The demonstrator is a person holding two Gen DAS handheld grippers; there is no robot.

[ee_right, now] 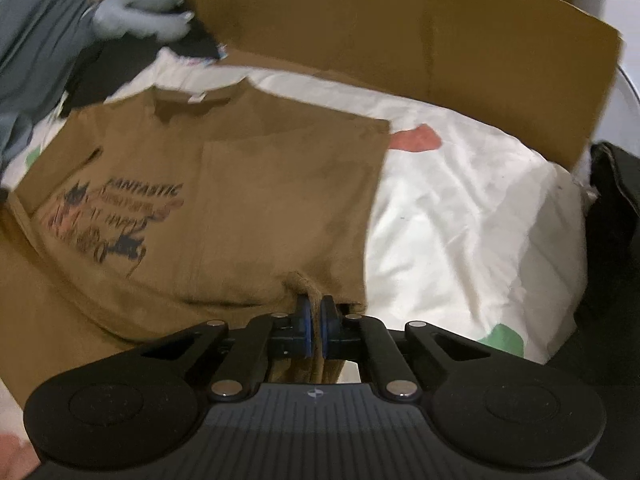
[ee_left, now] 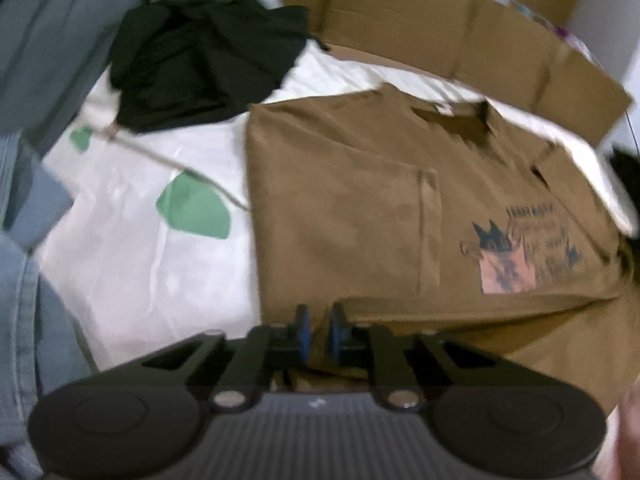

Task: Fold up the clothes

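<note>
White bed sheet [ee_right: 460, 208] with green and pink leaf shapes covers the work surface. A flattened cardboard sheet [ee_right: 400, 28] stands along the far side. Grey and blue clothing [ee_left: 48, 40] is piled at far left, with a black garment [ee_left: 200, 60] heaped beside it.

Brown T-shirt [ee_right: 248, 184] lies on the sheet, collar at the far end, near end toward the tongs. Long axis runs near to far. Both side portions look folded inward: straight vertical edges left and right, a sleeve seam lying over the chest. The dark printed graphic [ee_left: 520, 256] shows on the front between the flaps.

Left gripper [ee_left: 318, 334] sits at the shirt's near-left corner. Blue pads are almost together with a narrow gap; cloth appears to run between them, but blur keeps me from confirming a hold.

Right gripper [ee_right: 314, 330] sits at the near-right corner. Pads are pressed together on a bunched tuck of brown fabric, which trails down behind the fingers.

Judgement: both tongs are at the near end, one per corner, roughly equally close. The collar lies straight ahead, far. A lengthwise fold would carry the near end away from the person toward the collar. With side folds in place, the shirt looks partway folded.
</note>
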